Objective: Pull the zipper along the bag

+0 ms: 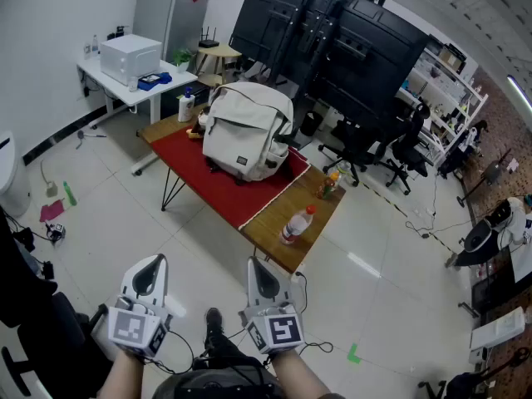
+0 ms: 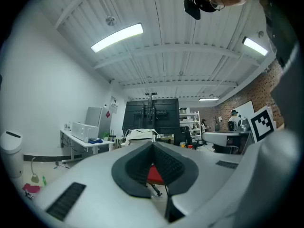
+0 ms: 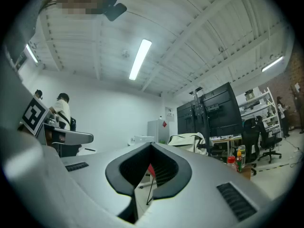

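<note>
A cream backpack (image 1: pixel 246 130) stands upright on a red cloth (image 1: pixel 223 181) on a wooden table (image 1: pixel 309 216), well ahead of me across the floor. Its zipper is too small to make out. Both grippers are held low and close to my body, far from the bag. My left gripper (image 1: pixel 150 274) is shut with nothing in it, and so is my right gripper (image 1: pixel 263 278). The backpack (image 2: pixel 140 135) shows small above the closed tips in the left gripper view. In the right gripper view the backpack (image 3: pixel 189 139) lies beyond the closed tips.
A plastic bottle (image 1: pixel 297 224) lies on the table's near end, a small bottle (image 1: pixel 331 181) stands at its right edge. A white desk (image 1: pixel 133 81) with a box-shaped appliance stands at the back left. Office chairs (image 1: pixel 399 152) and a black screen wall (image 1: pixel 332 48) are behind. Tiled floor lies between.
</note>
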Demonstrator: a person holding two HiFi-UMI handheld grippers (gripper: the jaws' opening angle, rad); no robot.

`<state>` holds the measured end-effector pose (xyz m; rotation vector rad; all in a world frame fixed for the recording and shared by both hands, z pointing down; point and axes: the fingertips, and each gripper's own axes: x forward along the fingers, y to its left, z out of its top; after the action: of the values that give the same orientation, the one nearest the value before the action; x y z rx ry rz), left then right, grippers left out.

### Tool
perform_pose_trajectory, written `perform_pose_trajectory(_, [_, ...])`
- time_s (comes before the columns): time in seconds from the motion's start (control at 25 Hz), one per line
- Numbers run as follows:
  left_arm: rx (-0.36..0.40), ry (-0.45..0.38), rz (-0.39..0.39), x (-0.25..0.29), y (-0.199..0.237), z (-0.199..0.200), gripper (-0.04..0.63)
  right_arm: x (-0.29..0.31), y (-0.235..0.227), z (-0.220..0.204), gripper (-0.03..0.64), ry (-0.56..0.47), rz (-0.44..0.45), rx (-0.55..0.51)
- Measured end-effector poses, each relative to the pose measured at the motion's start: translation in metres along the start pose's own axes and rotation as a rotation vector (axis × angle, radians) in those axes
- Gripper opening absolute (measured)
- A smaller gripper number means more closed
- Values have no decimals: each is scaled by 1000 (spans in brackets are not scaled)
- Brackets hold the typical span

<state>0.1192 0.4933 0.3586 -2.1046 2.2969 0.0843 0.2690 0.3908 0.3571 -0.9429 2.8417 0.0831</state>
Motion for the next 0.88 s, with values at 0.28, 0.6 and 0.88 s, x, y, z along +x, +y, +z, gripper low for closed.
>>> perform_pose_trajectory(0.28, [13,27,5,24,21,-12,34,41,-20,-16,8,5,13,23])
perform_pose_trajectory(0.6, [29,43,4,122,75,-25,34,158,-51,-46,8,4,44,51])
perform_pose_trajectory(0.88, [0,71,26,220,127,-38,34,269,-82,-80,8,47,75,71])
